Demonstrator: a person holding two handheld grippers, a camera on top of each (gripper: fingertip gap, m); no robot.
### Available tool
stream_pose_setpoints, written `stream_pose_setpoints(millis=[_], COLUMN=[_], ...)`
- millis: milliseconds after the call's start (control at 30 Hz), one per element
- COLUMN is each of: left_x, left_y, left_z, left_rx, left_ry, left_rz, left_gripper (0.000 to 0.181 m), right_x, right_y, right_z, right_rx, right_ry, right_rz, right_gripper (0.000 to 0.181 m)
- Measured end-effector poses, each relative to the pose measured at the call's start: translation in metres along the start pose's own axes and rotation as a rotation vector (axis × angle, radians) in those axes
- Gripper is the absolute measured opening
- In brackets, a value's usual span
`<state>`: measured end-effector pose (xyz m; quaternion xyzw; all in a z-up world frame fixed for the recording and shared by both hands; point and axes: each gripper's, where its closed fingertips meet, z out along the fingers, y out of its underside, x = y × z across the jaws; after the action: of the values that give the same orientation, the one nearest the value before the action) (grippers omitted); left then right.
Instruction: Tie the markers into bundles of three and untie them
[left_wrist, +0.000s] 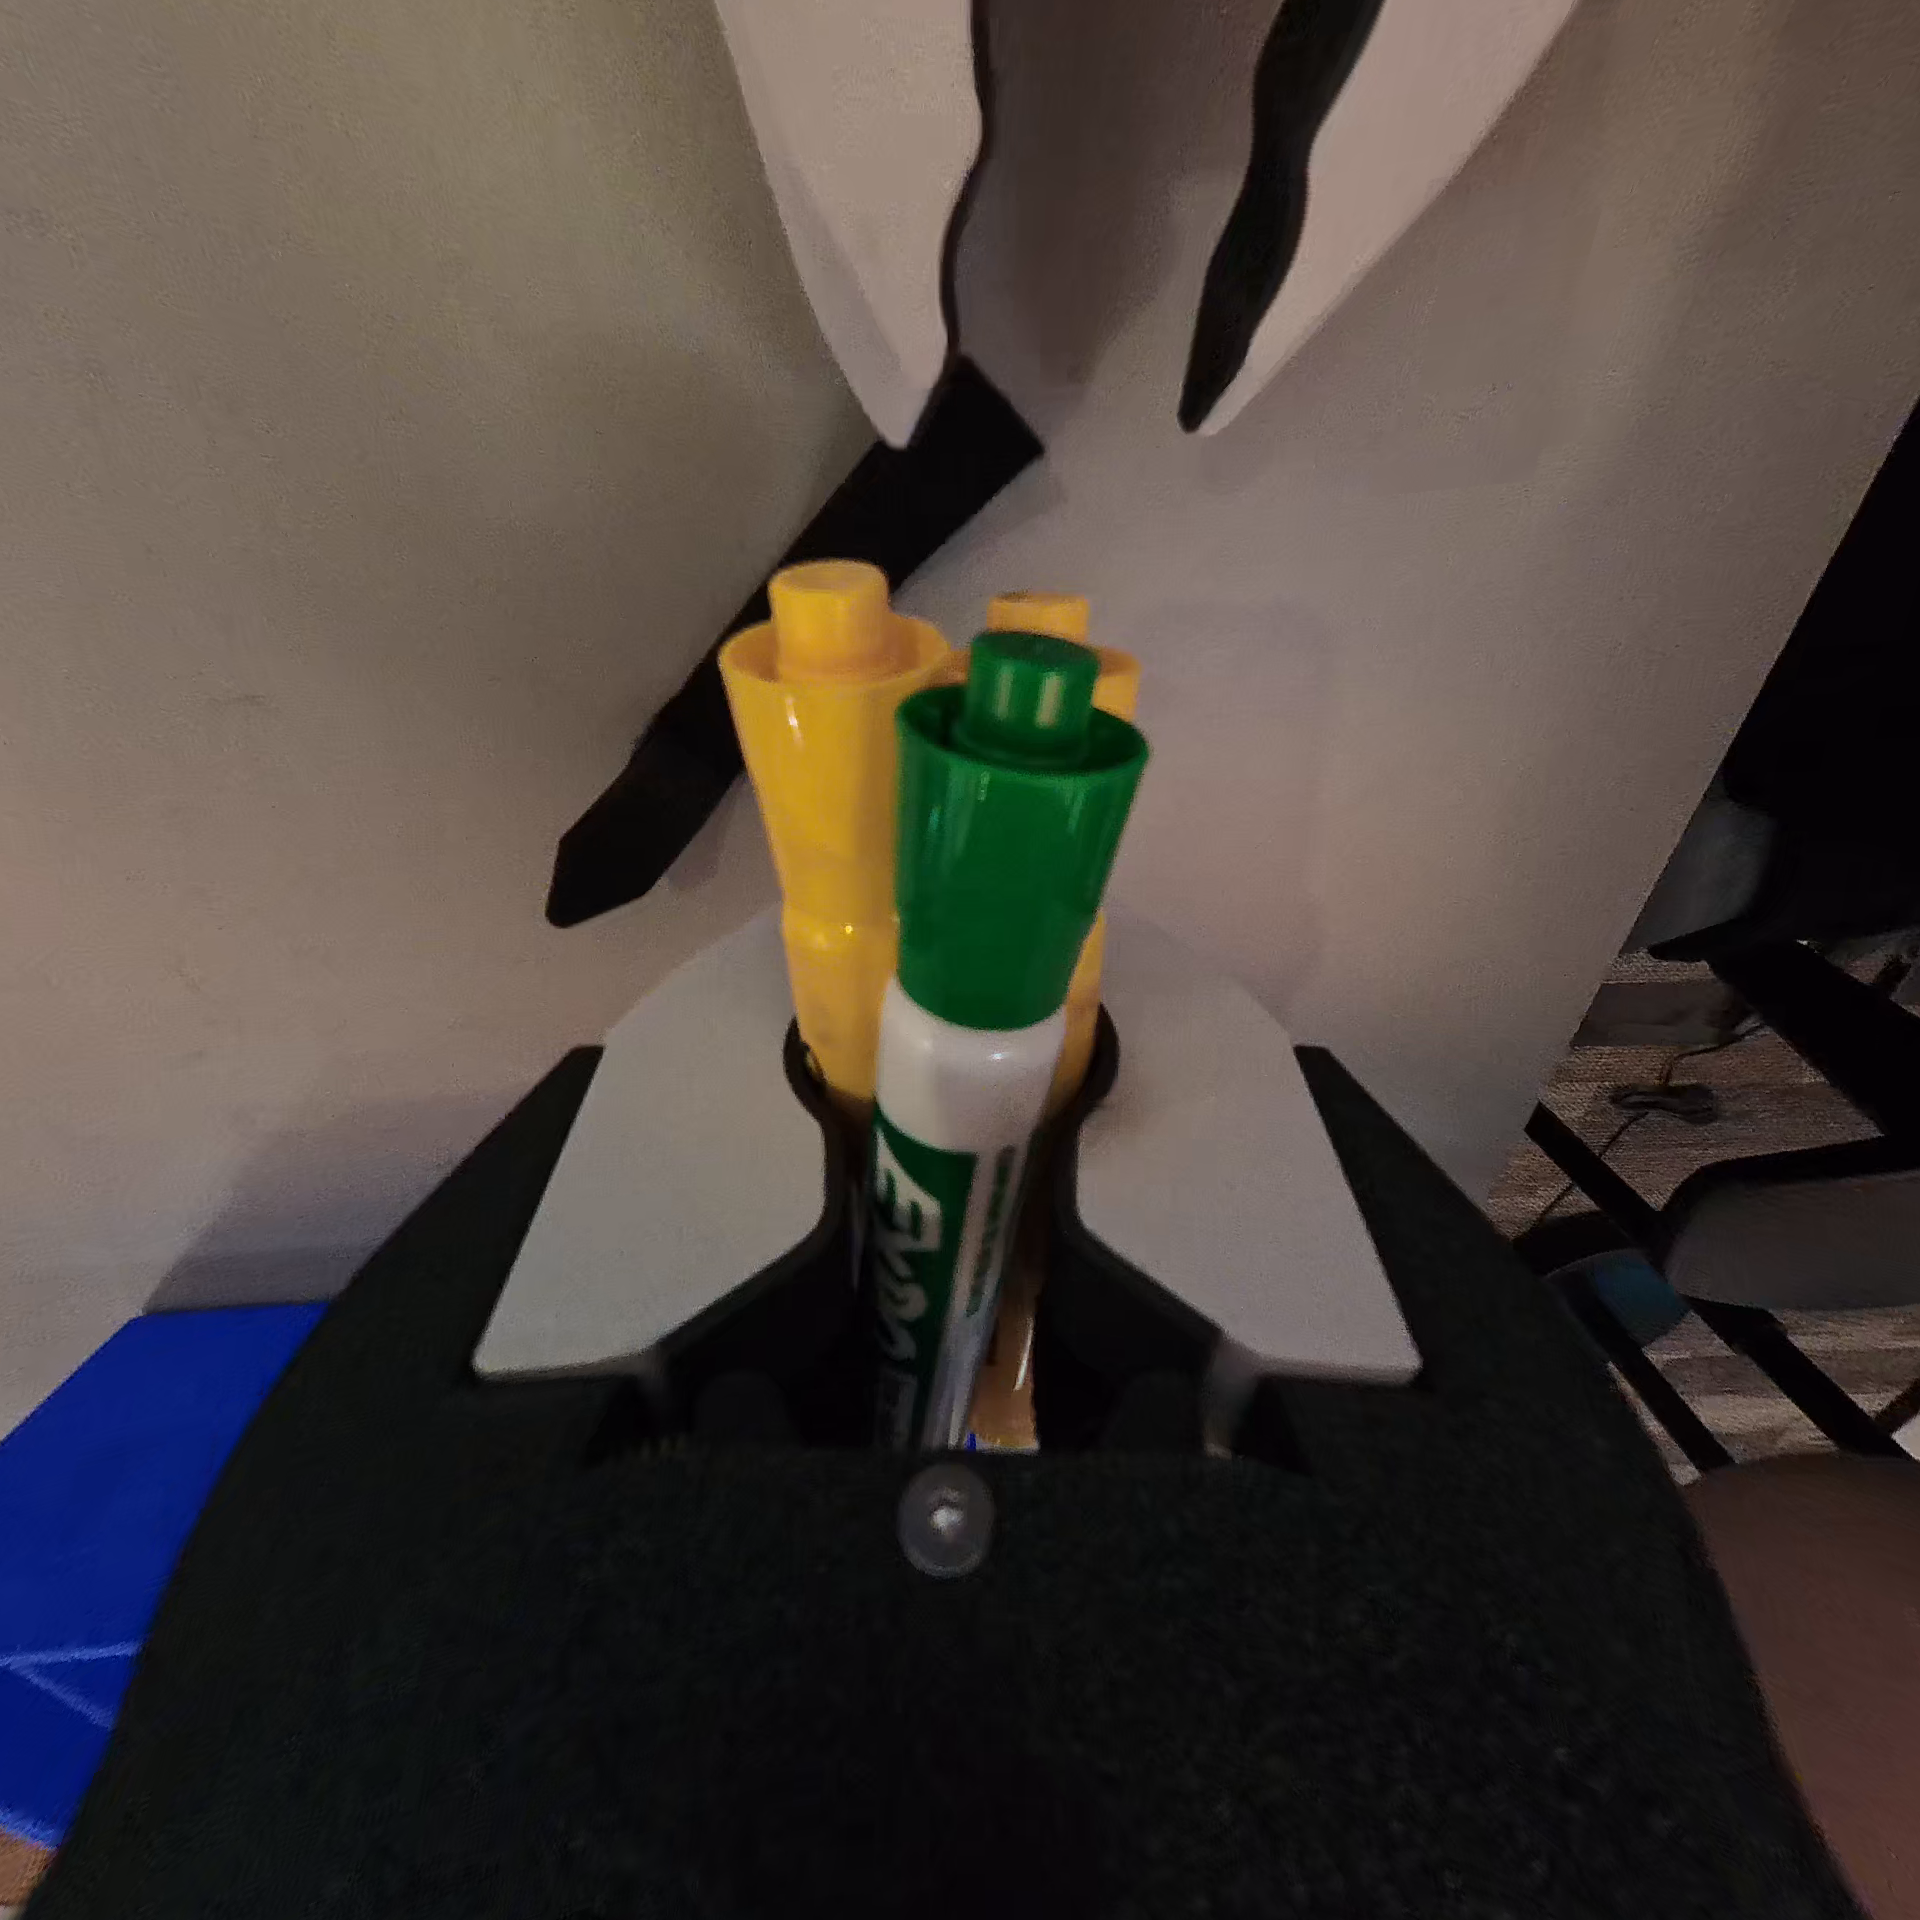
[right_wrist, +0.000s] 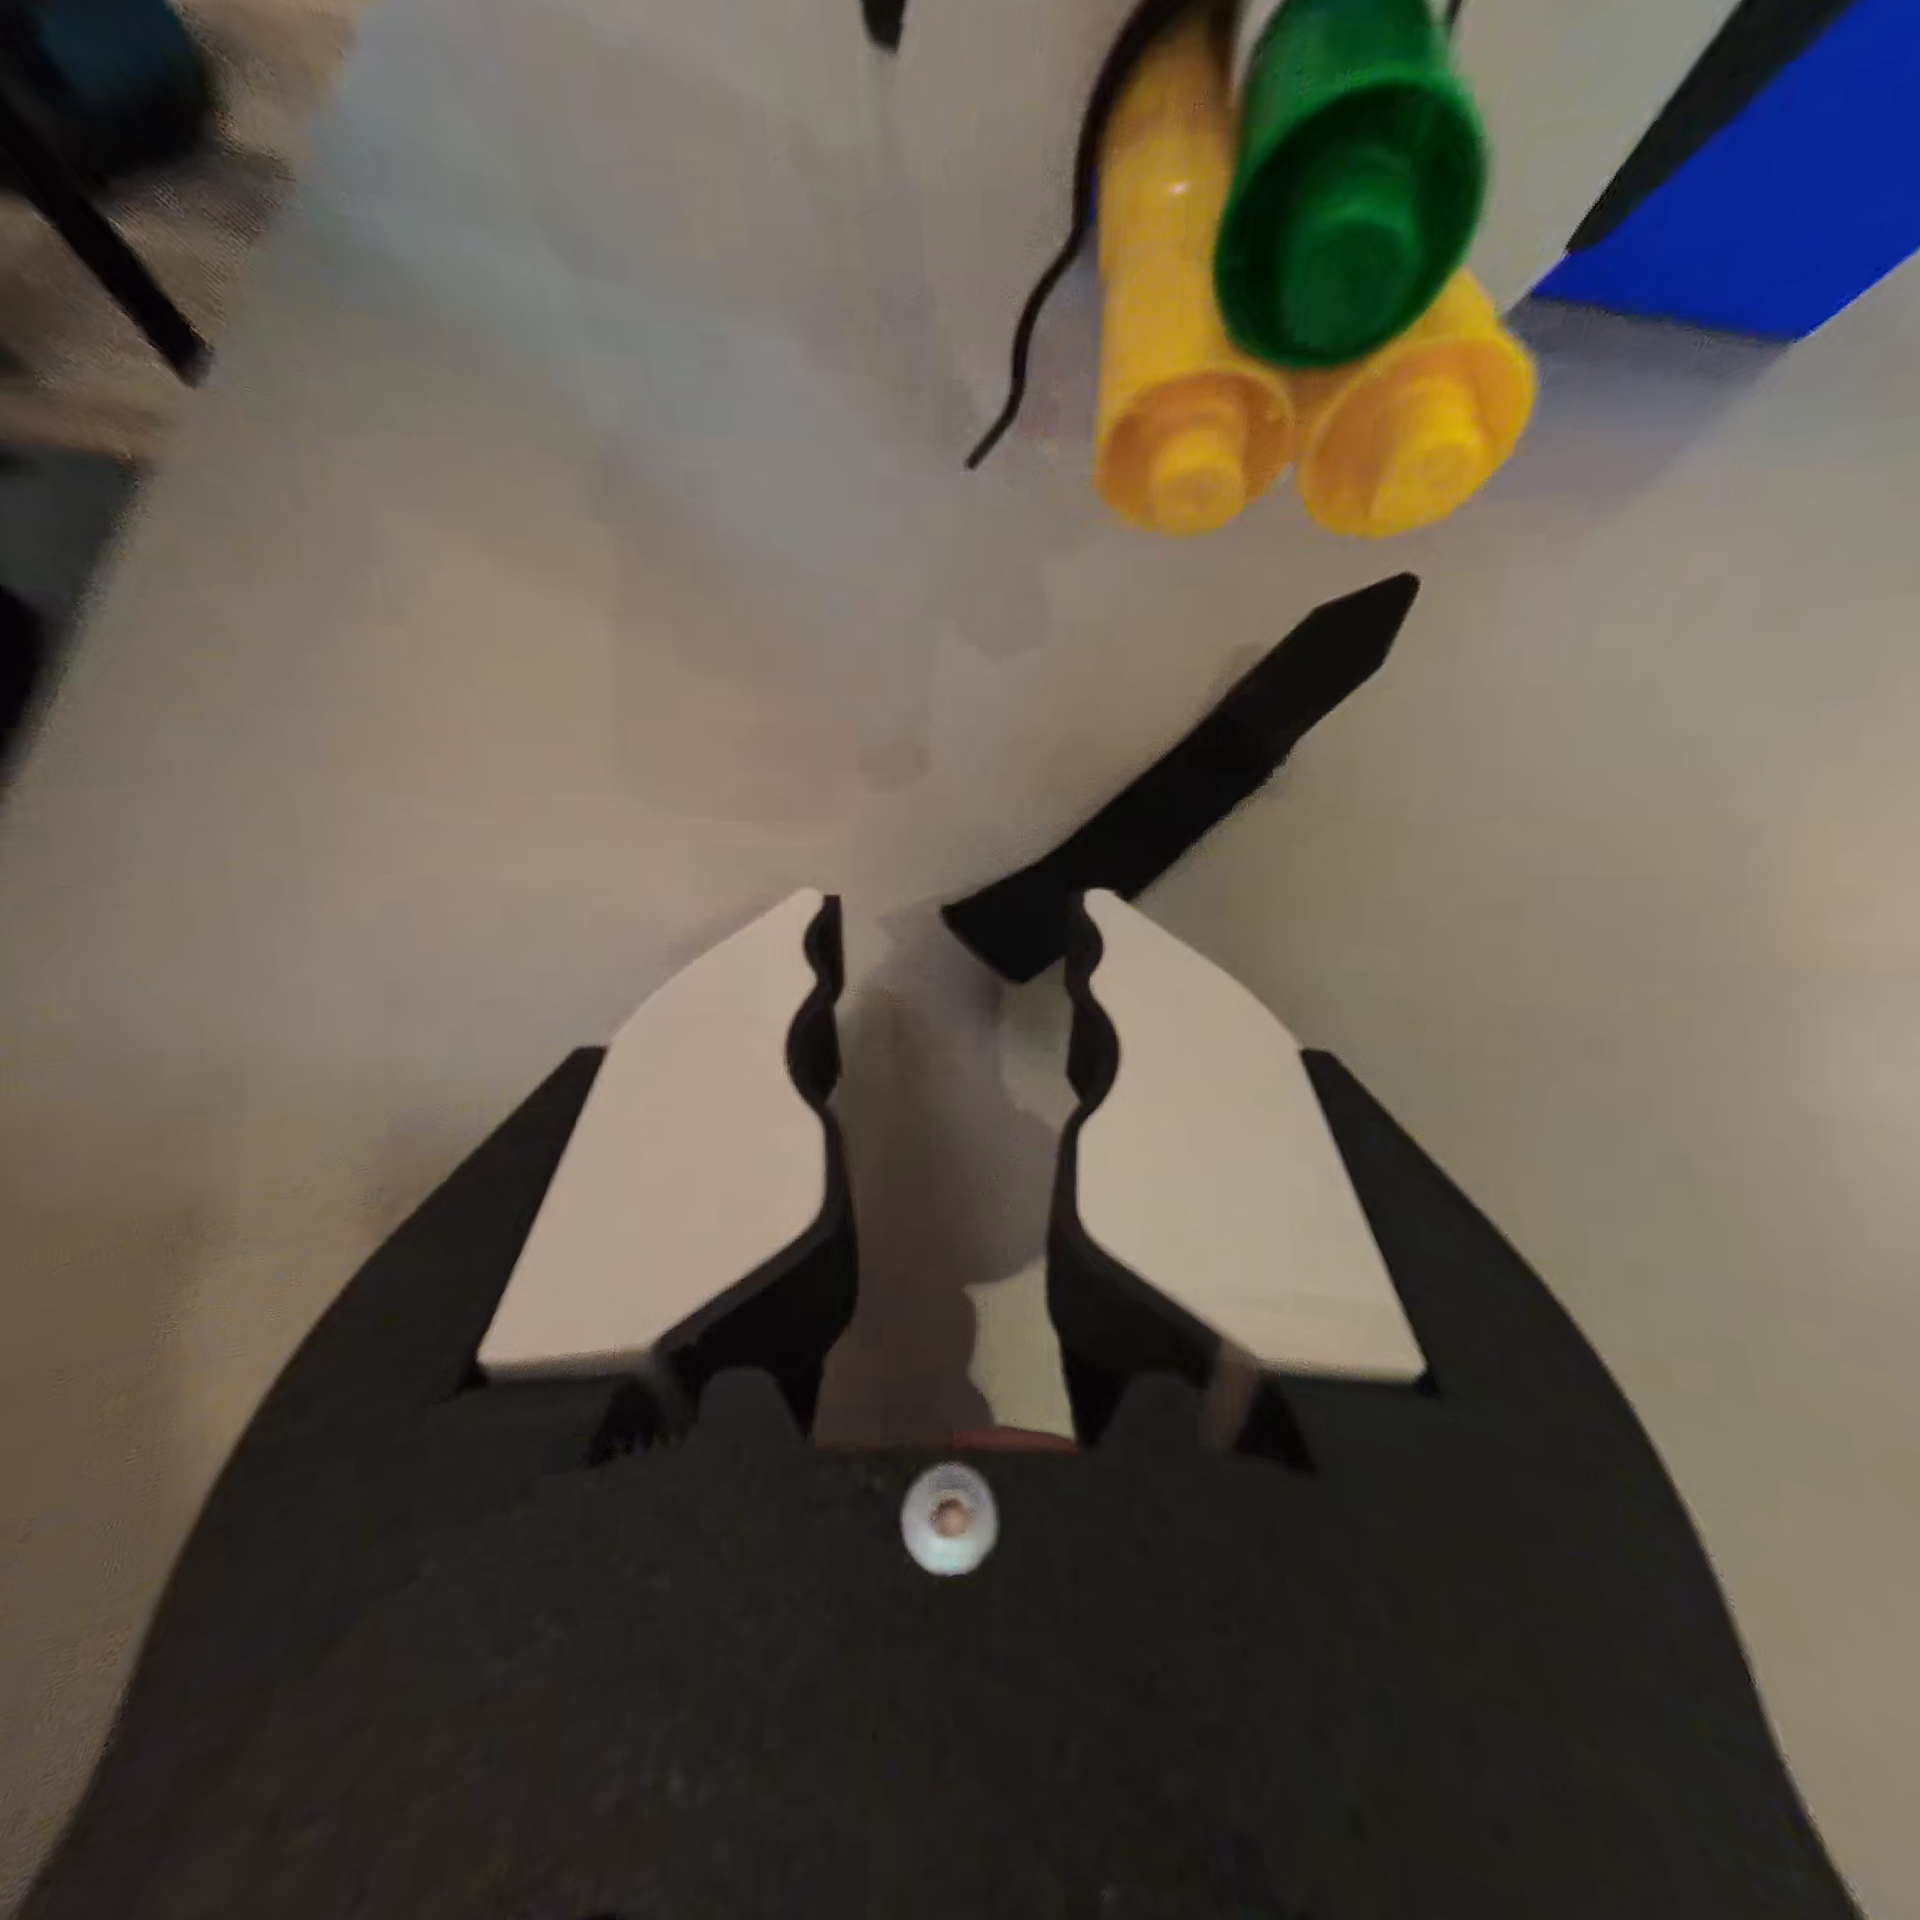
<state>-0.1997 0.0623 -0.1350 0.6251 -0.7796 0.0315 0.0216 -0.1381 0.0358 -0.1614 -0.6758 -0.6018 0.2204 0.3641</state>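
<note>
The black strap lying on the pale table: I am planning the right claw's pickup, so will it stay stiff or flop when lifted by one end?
The flat black strap with a pointed tip looks thin and band-like, so it probably droops. It lies flat on the pale table, so pinching its edge may be fiddly. Likely very light.

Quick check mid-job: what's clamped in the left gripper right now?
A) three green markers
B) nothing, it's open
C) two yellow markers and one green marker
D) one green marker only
C: the left gripper is shut on the bundle, with two yellow markers and one green marker sticking out between its fingers.
</note>
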Motion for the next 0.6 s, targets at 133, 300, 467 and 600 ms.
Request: stream_pose_setpoints(millis=[133, 300, 467, 600], left_x=[0.002, 0.002, -0.005, -0.006], left_y=[0.001, 0.002, 0.001, -0.003], left_z=[0.003, 0.003, 0.003, 0.006], left_rx=[0.001, 0.003, 0.006, 0.017], left_ry=[0.003, 0.000, -0.022, -0.008], left_rz=[-0.007, -0.007, -0.016, -0.016], left_gripper=[0.041, 0.041, 0.040, 0.040], right_x=[0.015, 0.031, 0.038, 0.058], right_y=[0.020, 0.015, -0.012, -0.043], right_z=[0.011, -0.013, -0.050, -0.091], right_rx=[-0.118, -0.084, 0.161, 0.584], right_ry=[0.067, 0.191, 0.210, 0.248], right_rz=[0.040, 0.081, 0.345, 0.756], right_gripper=[0.005, 0.002, 0.002, 0.002])
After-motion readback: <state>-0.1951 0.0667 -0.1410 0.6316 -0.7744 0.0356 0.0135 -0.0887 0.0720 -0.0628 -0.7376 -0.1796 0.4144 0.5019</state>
